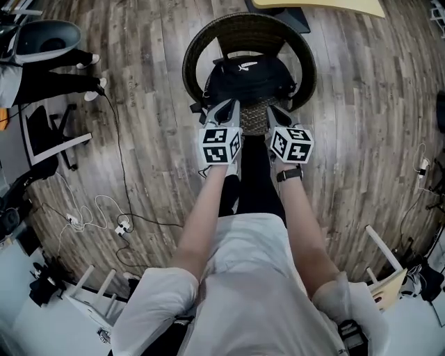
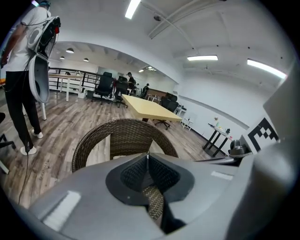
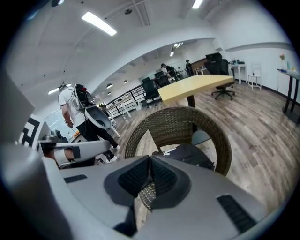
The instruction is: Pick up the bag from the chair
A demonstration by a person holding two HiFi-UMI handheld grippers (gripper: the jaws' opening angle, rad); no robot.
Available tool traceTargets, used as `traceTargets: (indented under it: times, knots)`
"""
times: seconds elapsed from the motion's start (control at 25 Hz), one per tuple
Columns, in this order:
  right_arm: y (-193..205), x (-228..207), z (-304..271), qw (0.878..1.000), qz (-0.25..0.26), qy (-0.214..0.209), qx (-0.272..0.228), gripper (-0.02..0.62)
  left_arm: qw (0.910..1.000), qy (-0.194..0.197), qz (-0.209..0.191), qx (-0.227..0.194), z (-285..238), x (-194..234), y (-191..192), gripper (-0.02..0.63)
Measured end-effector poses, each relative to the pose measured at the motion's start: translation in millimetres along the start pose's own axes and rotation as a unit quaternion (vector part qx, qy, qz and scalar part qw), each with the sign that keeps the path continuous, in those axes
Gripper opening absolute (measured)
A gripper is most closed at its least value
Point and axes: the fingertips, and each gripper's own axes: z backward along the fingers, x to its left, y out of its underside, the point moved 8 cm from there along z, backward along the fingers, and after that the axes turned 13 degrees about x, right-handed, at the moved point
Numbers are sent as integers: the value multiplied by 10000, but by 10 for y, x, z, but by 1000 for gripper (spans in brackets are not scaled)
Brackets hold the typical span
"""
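A black bag [image 1: 247,76] lies on the seat of a round brown wicker chair [image 1: 195,49]. My left gripper [image 1: 224,110] and right gripper [image 1: 278,115] hover side by side over the chair's near edge, just short of the bag, both shut and holding nothing. In the left gripper view the left gripper [image 2: 147,157] has its jaws pressed together in front of the chair's back [image 2: 122,133]; the bag is hidden there. In the right gripper view the right gripper [image 3: 150,161] is shut too, with the bag [image 3: 187,153] just beyond it inside the chair [image 3: 183,122].
A yellow table [image 1: 320,5] stands behind the chair. A person [image 2: 23,70] carrying a grey seat shell [image 1: 49,38] stands at the left. Cables [image 1: 97,208] lie on the wood floor, and a white chair frame [image 1: 49,135] is left of me.
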Motion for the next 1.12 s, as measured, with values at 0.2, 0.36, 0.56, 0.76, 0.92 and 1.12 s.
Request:
traceTargets:
  times: [0.2,0.36,0.56,0.76,0.92,1.12]
  knots:
    - [190,-273,-416,9977,-588,-324,120,9,9992,20,137,385,-425,153,272,35]
    - [366,-497,-706,9916,-1168,-555,93,9,9963,147,531,663,-727,289,489,70]
    - [560,-731,-1047,9804,-1827,-720,141,46,9833,482,1500,909,-1081,465,759,115]
    - [741,-921,-1447,9539,-2771,-1131,217,134,9429,985,3112,660,-1409,690,977,156]
    - [822,-1058,-1735,9283,-3408,-1484,65,236,9122,1293,3841,606,-1700,805,1161,240]
    - [943,-1239,-1895,9109,-3810,-1575,-193,308,8671,1676,4670,445,-1967,822,1372,353]
